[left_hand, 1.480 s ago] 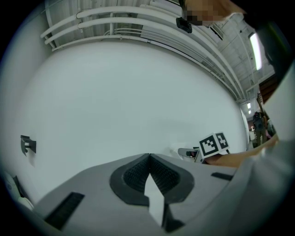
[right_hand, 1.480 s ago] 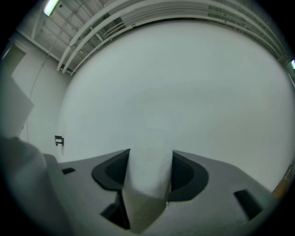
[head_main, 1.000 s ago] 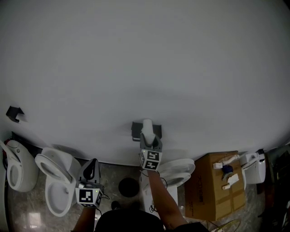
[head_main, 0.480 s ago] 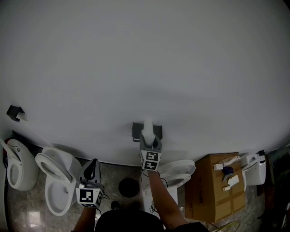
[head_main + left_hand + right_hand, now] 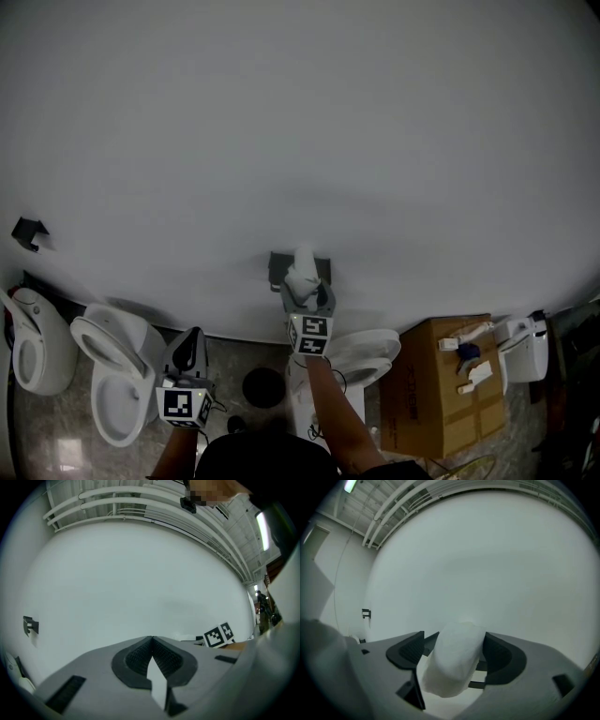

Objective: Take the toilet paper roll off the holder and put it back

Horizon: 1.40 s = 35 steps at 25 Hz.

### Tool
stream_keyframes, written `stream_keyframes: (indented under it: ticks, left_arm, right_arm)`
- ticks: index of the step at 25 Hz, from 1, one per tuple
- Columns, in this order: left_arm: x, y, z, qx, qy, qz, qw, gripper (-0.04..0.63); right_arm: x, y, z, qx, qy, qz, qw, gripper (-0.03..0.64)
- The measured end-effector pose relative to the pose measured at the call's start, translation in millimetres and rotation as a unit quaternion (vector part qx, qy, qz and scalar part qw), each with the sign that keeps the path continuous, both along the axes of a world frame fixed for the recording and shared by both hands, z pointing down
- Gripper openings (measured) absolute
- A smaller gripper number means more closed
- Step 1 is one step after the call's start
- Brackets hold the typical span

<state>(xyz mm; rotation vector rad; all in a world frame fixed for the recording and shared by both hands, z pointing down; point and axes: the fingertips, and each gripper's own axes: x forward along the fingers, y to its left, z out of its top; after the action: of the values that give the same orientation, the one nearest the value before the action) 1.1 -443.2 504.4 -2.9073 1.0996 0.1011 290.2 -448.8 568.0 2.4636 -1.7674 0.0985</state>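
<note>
The white toilet paper roll (image 5: 302, 266) sits at the dark holder (image 5: 276, 269) on the white wall, low in the head view. My right gripper (image 5: 306, 289) reaches up to it, and its jaws are opening with the roll (image 5: 457, 660) between them. In the right gripper view a gap shows between the left pad (image 5: 408, 651) and the roll; the right pad lies close beside it. My left gripper (image 5: 191, 339) hangs low at the left, away from the holder, jaws shut with nothing between them (image 5: 152, 654).
A second dark holder (image 5: 30, 234) is mounted far left on the wall. Below stand toilets (image 5: 117, 380) (image 5: 370, 354), a black round object (image 5: 262, 384) on the floor, and a cardboard box (image 5: 436, 394) with small items on it at the right.
The right gripper's jaws have spread wider around the roll, and roll and gripper have shifted slightly left. The left gripper has stayed where it was.
</note>
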Motion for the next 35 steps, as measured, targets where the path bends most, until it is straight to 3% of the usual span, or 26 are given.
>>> stream_keyframes:
  ticks: [7, 11, 19, 23, 35]
  left_arm:
    - [6.8, 11.2, 0.1, -0.02, -0.001, 0.013, 0.9997, 0.003]
    - [7.6, 13.4, -5.0, -0.005, 0.008, 0.013, 0.9999, 0.003]
    - [12.2, 22.5, -5.3, -0.009, 0.007, 0.023, 0.9997, 0.003]
    - [16.4, 30.8, -8.3, -0.028, 0.003, 0.034, 0.999, 0.003]
    - [13.3, 36.8, -15.9, -0.012, 0.012, 0.034, 0.9993, 0.003]
  right_arm:
    - [-3.1, 17.6, -12.3, 0.015, 0.004, 0.005, 1.0, 0.37]
    - [-4.3, 27.0, -22.4, 0.023, 0.014, 0.009, 1.0, 0.37]
    - [-5.5, 49.9, -42.4, 0.044, 0.021, 0.017, 0.999, 0.37]
    - [-15.5, 61.6, -54.1, 0.064, 0.019, 0.012, 0.998, 0.37]
    - [-42.8, 100.6, -72.3, 0.08, 0.016, 0.012, 0.997, 0.362]
